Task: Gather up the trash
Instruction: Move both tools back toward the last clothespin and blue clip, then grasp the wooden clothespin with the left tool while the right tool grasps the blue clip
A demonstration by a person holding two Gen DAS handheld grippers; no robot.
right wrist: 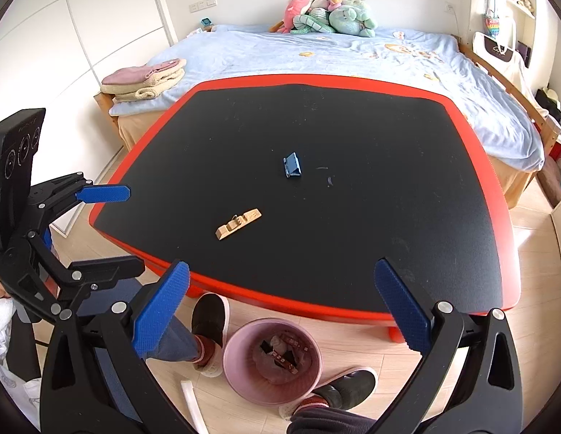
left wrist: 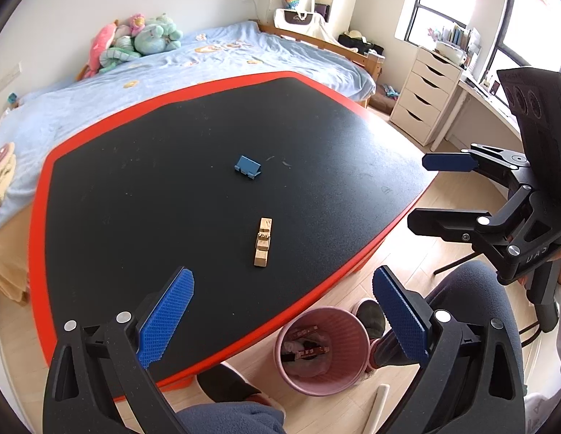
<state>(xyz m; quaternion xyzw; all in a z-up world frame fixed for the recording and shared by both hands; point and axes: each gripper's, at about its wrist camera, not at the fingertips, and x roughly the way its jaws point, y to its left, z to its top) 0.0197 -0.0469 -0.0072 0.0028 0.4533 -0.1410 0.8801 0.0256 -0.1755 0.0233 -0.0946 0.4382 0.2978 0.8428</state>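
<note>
Both the left gripper [left wrist: 282, 320] and the right gripper [right wrist: 282, 311] hang spread apart and empty above the pink bin [left wrist: 322, 350]. I judge a drop is finished; next, reach forward to the wooden clip [left wrist: 263, 241] on the table [left wrist: 135, 199].

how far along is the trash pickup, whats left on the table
Done: the pink bin on the floor already holds some wrappers. In hand: nothing; the left gripper and right gripper both have their jaws open and empty. Left: a blue clip-like piece and a wooden piece lie apart on the black table.
</note>
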